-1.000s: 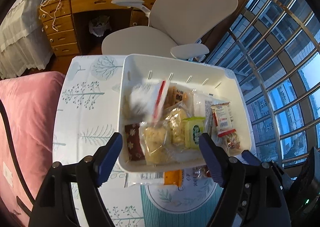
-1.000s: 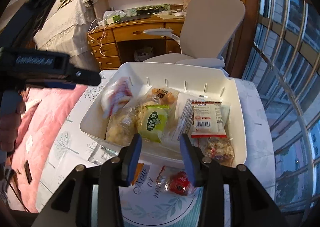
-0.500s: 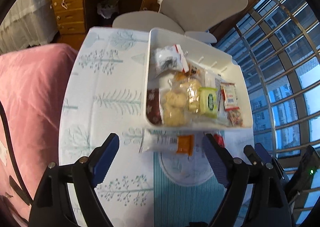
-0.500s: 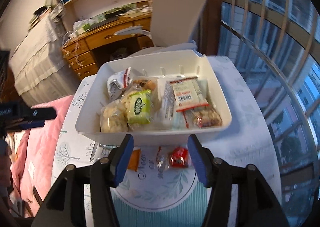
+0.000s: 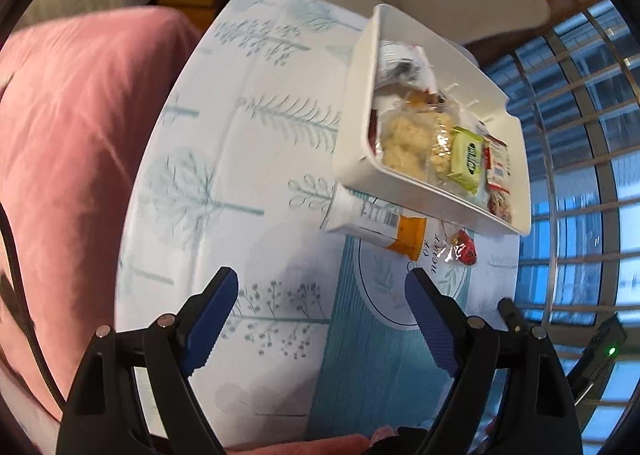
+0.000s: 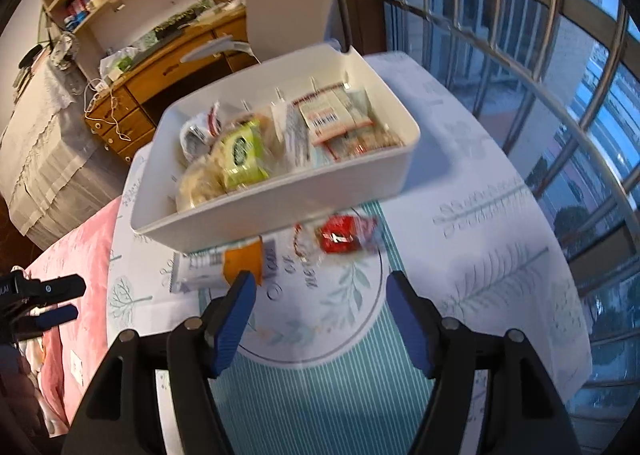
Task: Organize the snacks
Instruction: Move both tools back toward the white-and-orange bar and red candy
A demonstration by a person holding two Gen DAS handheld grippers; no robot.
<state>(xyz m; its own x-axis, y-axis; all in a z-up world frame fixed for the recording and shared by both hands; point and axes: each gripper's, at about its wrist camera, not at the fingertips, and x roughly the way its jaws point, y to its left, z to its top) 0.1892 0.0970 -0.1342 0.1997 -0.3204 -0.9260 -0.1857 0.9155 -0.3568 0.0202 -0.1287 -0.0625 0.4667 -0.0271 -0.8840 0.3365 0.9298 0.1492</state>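
Snacks fill the white bin (image 6: pixel 280 199), which sits on the tree-print tablecloth (image 5: pixel 240 159) toward the far side of the table: a green packet (image 6: pixel 240 151), a clear bag of pale biscuits (image 5: pixel 404 139) and a red-and-white barcode pack (image 6: pixel 332 119) lie inside. Just outside the bin's near wall, an orange-and-white packet (image 6: pixel 224 267) lies partly tucked against it, and a red wrapped candy (image 6: pixel 340 235) rests beside it on the round printed mat (image 6: pixel 320 315). Left gripper (image 5: pixel 320 315) hangs above the cloth with its jaws spread wide, holding nothing. Right gripper (image 6: pixel 320 311) is likewise wide apart and empty, near the two loose snacks
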